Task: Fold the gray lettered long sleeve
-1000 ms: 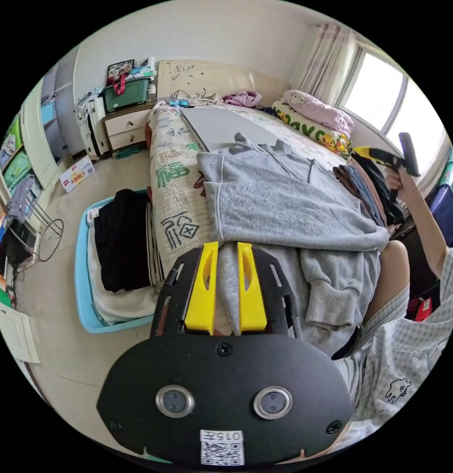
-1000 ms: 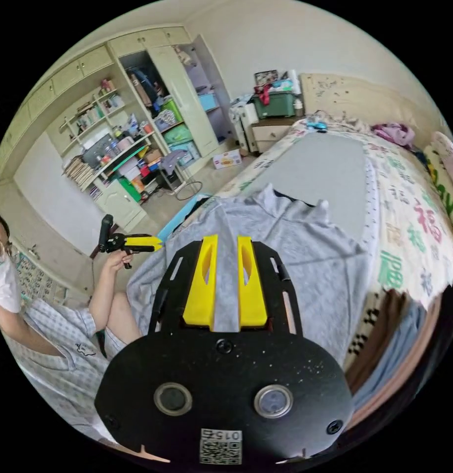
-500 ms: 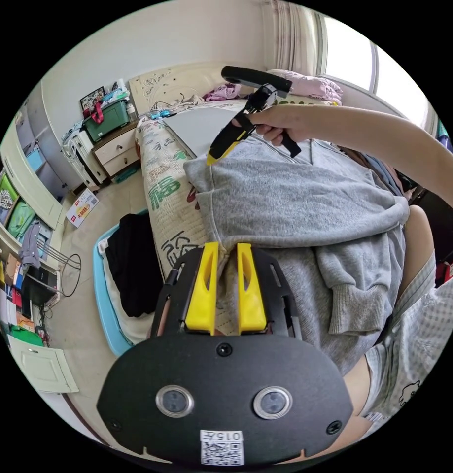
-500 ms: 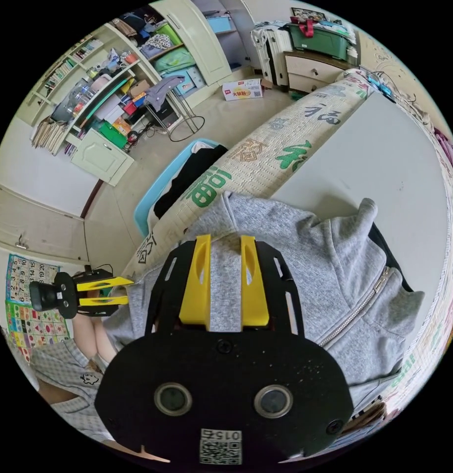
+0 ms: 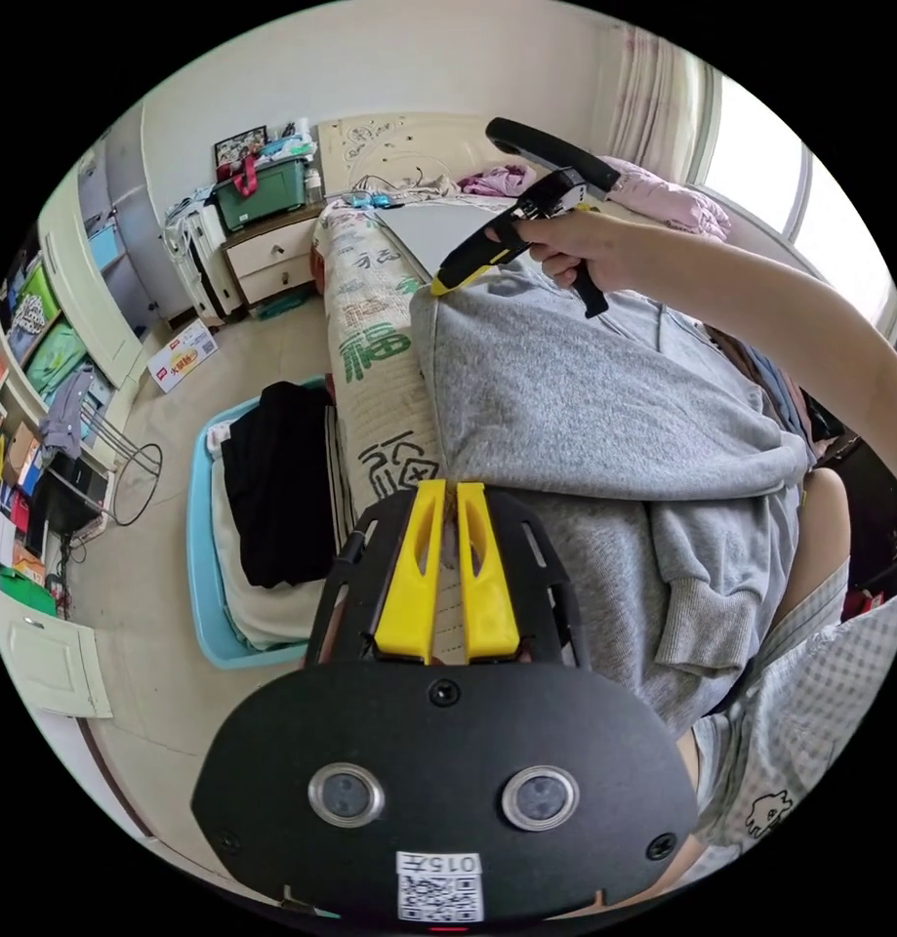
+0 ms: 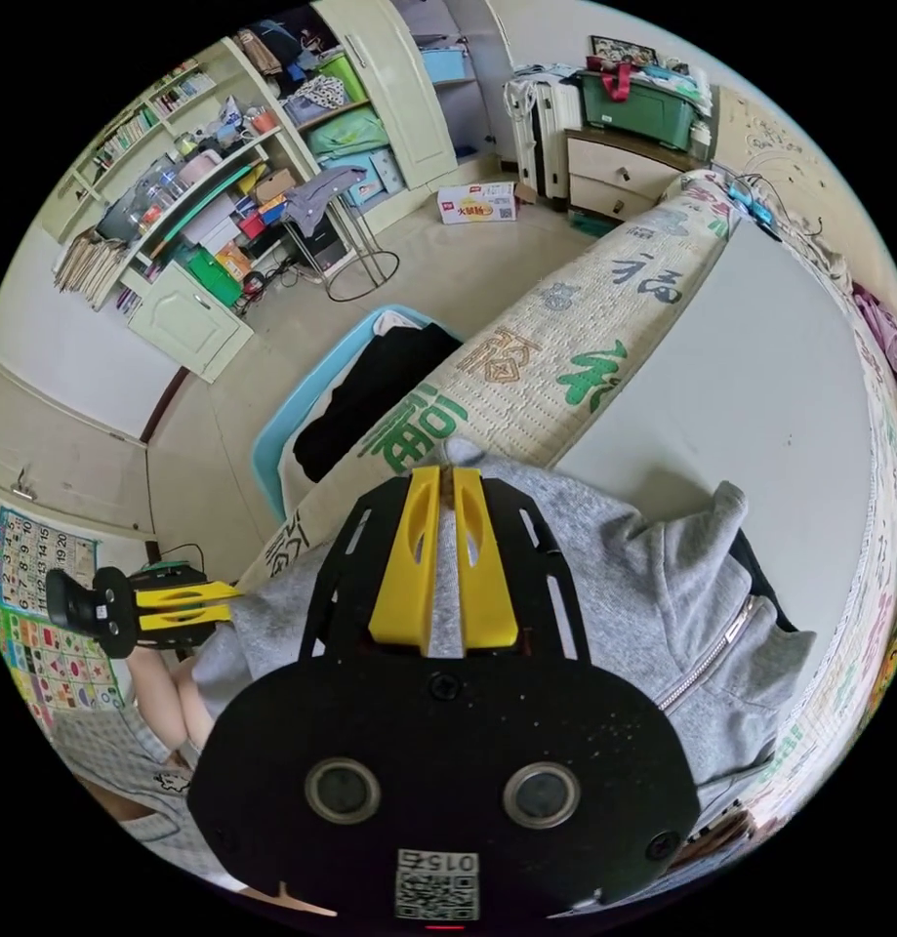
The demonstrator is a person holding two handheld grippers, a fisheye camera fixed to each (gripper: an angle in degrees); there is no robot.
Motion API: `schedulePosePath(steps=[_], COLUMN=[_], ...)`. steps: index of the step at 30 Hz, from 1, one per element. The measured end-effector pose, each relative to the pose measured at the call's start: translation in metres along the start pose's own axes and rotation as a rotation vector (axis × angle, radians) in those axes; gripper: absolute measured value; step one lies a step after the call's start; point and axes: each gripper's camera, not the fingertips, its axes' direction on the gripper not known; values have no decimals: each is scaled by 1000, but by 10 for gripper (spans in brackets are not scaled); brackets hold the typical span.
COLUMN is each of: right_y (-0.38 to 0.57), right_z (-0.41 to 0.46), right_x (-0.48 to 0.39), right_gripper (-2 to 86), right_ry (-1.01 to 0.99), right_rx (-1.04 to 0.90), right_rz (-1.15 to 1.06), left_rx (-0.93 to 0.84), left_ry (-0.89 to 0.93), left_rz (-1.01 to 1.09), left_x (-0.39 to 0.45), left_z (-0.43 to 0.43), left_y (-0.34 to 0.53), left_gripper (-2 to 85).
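Observation:
The gray zip-neck long sleeve (image 5: 585, 390) lies across the bed corner, with one cuffed sleeve (image 5: 697, 625) hanging off the near edge by the person's knee. My left gripper (image 5: 444, 493) is shut on its near hem at the bed's side edge. A hand holds my right gripper (image 5: 440, 285) at the garment's far corner. In the right gripper view, that gripper (image 6: 446, 480) is shut on the corner of the gray long sleeve (image 6: 643, 566), whose collar and zipper (image 6: 707, 659) lie to the right. The left gripper (image 6: 228, 600) shows at the fabric's far left edge.
A patterned bed cover (image 5: 370, 342) carries a plain gray board (image 6: 741, 390) beyond the garment. A blue basket (image 5: 199, 547) with black and white clothes stands on the floor beside the bed. Folded clothes (image 5: 760, 371) are stacked at the right. Nightstand (image 5: 267, 259) and shelves (image 6: 204, 224) line the walls.
Both grippers' jaws have narrowed from a wide gap to pinching the gray fabric. The right gripper came across from the right side to the garment's far corner.

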Motion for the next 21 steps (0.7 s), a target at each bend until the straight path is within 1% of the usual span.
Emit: schedulePosePath(steps=[4, 5, 7, 10, 12, 13, 14, 15, 16, 18, 19, 20, 21], right_y=[-6, -2, 8, 47, 109, 129, 173, 221, 247, 346, 369, 414, 435], right_z=[36, 37, 25, -31, -88, -103, -132, -161, -175, -218, -226, -238, -242], right_x=[-13, -12, -5, 0, 3, 4, 8, 14, 18, 33, 36, 42, 45], right_gripper=[40, 45, 51, 50, 43, 43, 43, 44, 45, 51, 53, 56, 59], right_ry=[59, 49, 4, -21, -58, -67, -87, -109, -120, -146, -142, -112, -89], right_rx=[-90, -82, -49, 66, 148, 168, 212, 250, 268, 296, 293, 282, 276], right_rz=[6, 23, 53, 36, 4, -4, -7, -3, 1, 12, 10, 18, 30], left_rx=[-71, -80, -97, -137, -137, -130, -124, -112, -98, -51, 6, 37, 95], left_ry=[1, -2, 3, 28, 39, 29, 12, -48, -124, -178, -155, -124, -34], left_rz=[-14, -14, -28, -63, -84, -92, -97, -108, -109, -65, -22, 7, 81], left_x=[-8, -8, -12, -22, -27, -28, -28, -26, -20, -4, 10, 18, 37], left_z=[18, 20, 23, 24, 19, 13, 9, 0, -8, -21, -30, -34, -41], left_y=[-5, -6, -7, -3, 0, 3, 4, 5, 6, 4, 3, 2, -1], left_gripper=[8, 8, 16, 27, 26, 23, 21, 16, 13, 12, 13, 15, 18])
